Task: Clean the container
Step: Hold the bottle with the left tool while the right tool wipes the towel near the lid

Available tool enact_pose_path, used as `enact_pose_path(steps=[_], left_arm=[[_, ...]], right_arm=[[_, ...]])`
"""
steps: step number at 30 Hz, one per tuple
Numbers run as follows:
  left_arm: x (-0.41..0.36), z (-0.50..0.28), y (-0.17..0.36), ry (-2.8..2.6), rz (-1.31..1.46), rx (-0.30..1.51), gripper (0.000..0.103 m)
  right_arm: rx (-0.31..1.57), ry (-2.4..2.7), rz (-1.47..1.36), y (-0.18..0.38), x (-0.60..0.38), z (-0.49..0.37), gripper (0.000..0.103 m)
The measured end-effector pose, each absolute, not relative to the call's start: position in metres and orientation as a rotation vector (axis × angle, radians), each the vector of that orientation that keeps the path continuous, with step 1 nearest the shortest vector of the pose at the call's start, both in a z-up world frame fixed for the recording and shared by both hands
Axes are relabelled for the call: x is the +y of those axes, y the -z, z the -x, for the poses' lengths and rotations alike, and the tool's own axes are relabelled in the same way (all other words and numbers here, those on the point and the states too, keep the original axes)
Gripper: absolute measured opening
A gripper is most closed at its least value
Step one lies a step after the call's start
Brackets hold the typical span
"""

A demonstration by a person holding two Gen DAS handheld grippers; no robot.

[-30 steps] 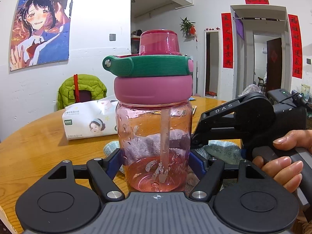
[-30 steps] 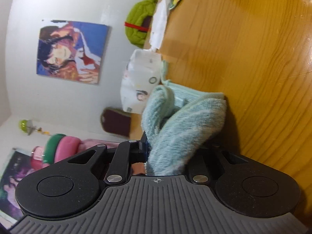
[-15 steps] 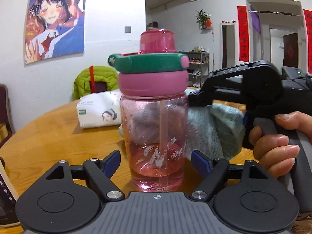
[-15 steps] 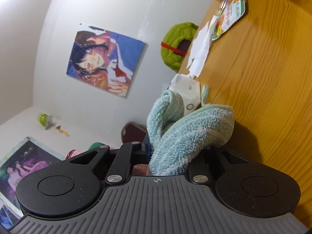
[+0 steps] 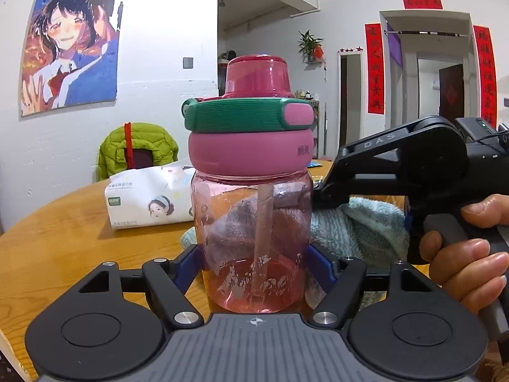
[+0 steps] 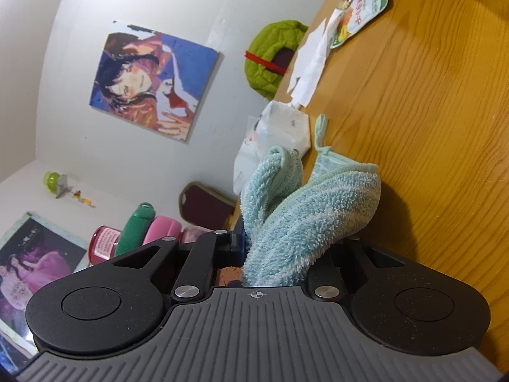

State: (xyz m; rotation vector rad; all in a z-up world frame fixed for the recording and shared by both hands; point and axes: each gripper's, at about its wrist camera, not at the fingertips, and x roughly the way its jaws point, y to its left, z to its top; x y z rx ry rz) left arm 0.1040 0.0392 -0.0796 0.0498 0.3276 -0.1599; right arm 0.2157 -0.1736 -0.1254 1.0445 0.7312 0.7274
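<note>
A clear pink bottle (image 5: 251,238) with a pink lid and a green carry loop stands upright on the wooden table (image 5: 63,238). My left gripper (image 5: 254,267) is shut on its lower body, blue pads (image 5: 191,264) pressing both sides. My right gripper (image 5: 327,191), held by a hand (image 5: 470,254), is shut on a light blue terry cloth (image 5: 359,226) that lies against the bottle's right and back side. In the right wrist view, which is rolled sideways, the cloth (image 6: 305,216) bulges out of that gripper (image 6: 280,248), and the bottle (image 6: 152,232) shows at the left.
A white tissue pack (image 5: 146,197) lies behind the bottle to the left. Behind the table a green jacket (image 5: 136,149) hangs on a chair by the wall. Farther along the table (image 6: 429,127) lie a loose paper (image 6: 310,67) and a snack packet (image 6: 362,16).
My left gripper opened off the bottle half a second ago and has closed on it again. The right gripper has lifted the cloth from the table up against the bottle's side and rolled.
</note>
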Motion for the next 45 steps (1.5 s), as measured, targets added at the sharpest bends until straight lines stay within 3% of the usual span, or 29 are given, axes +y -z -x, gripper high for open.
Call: enact_pose_path(steps=[6,17,24,34,45], left_arm=[[0.038,-0.104,0.079,0.162,-0.053,0.324,0.070],[0.027,-0.133,0.068,0.127,-0.049,0.397,0.070],[0.039,-0.122,0.076,0.189,-0.038,0.343,0.070],[0.039,-0.114,0.078,0.193,-0.051,0.321,0.070],[0.038,-0.113,0.078,0.184,-0.063,0.316,0.070]], right_arm=[[0.539,-1.014,-1.357,0.123,-0.195,-0.210,0.021],[0.721,-0.785,-1.274,0.149,-0.185,-0.223,0.021],[0.695,-0.760,-1.211,0.139,-0.186,-0.223,0.021],[0.629,-0.937,-1.433,0.144,-0.183,-0.229,0.021],[0.883,-0.643,-1.078,0.152,-0.166,-0.236,0.021]])
